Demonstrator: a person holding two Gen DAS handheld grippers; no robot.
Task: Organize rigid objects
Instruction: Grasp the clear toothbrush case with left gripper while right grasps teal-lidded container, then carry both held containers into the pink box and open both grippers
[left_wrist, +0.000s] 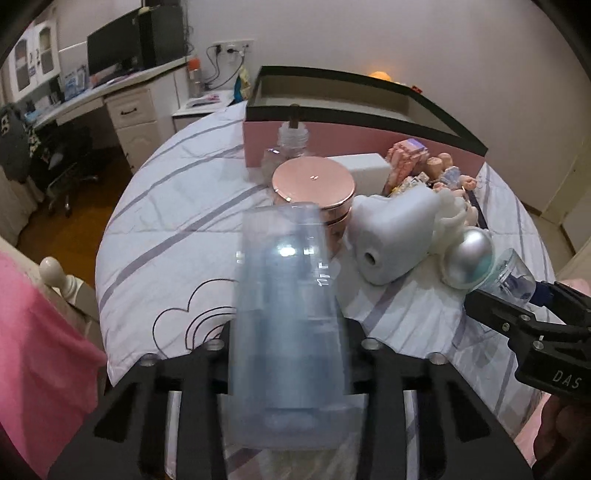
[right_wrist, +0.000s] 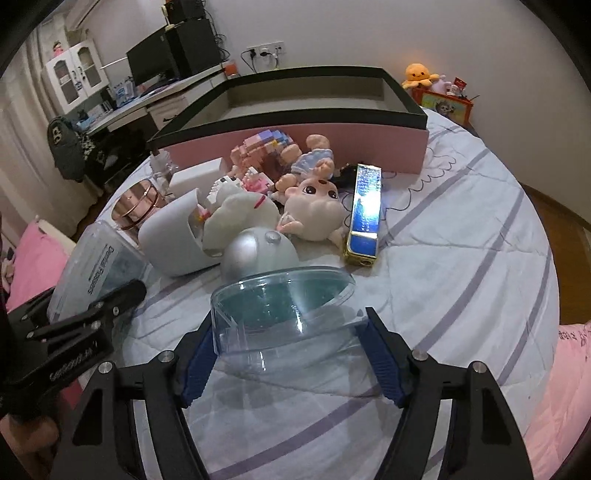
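Box: big pink box (right_wrist: 295, 142) with a dark rim at the far side of the bed (right_wrist: 461, 240); looks empty inside, as far as can be seen.
Done so far: nothing in the box yet, by the look of it.
Left to do: almost all of it. Pile of things on the bed just in front of the box: rose-gold jar (left_wrist: 313, 186), white hollow shell (left_wrist: 391, 236), silver ball (right_wrist: 258, 254), piggy toy (right_wrist: 314, 210), blue and gold box (right_wrist: 364, 208), block toys (right_wrist: 255, 155).
Left gripper (left_wrist: 290, 354): fingers clamped on a clear plastic tub (left_wrist: 290, 302) with "Dental Flossers" on its label, held up near the pile.
Right gripper (right_wrist: 290, 354): blue fingers (right_wrist: 384, 365) closed on a clear round case (right_wrist: 282, 314), right beside the silver ball.
Hard to see: tub blurry in the left view; far floor of the box hidden by its wall; small things at the back of the pile hidden; maybe a little bottle (left_wrist: 291, 136) there.
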